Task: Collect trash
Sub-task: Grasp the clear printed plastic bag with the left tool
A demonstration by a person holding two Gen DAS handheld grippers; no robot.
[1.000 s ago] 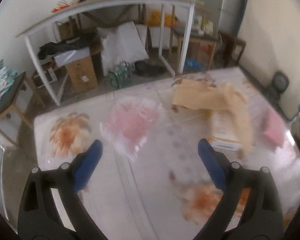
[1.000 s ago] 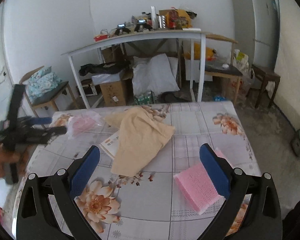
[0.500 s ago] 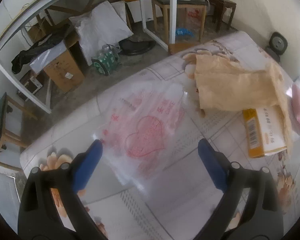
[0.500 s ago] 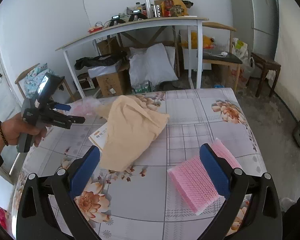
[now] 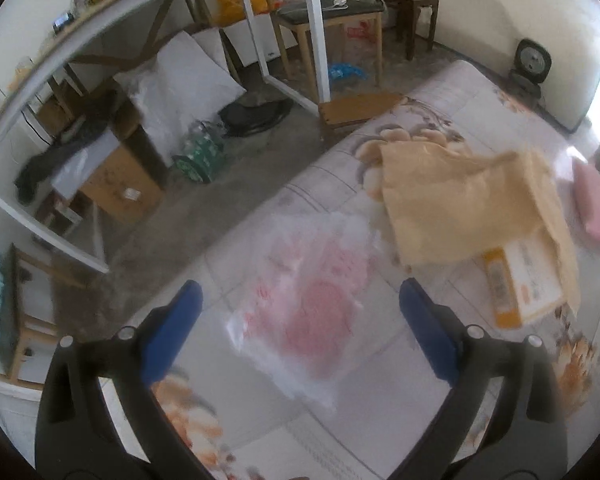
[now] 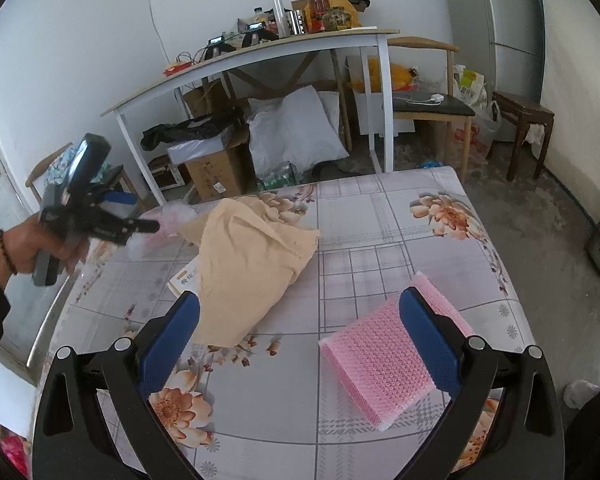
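Observation:
A clear plastic bag with pink print (image 5: 312,292) lies on the floral tablecloth (image 5: 500,120), just ahead of and between the jaws of my open left gripper (image 5: 298,304). In the right wrist view the left gripper (image 6: 140,216) hovers over that bag (image 6: 172,216) at the table's far left. A tan paper bag (image 6: 248,264) lies crumpled mid-table, over a white and orange box (image 5: 520,284). A pink bubble-wrap pad (image 6: 384,356) lies between the jaws of my open right gripper (image 6: 300,336), which is empty.
The tablecloth (image 6: 380,216) covers the table to its edges. Beyond it stand a white table (image 6: 260,56) with clutter on top, cardboard boxes (image 6: 216,168), white sacks (image 6: 296,128), chairs and a stool (image 6: 524,128).
My left gripper has moved closer over the clear pink bag, which now sits nearer the jaws. My right gripper has drifted slightly forward toward the pink pad.

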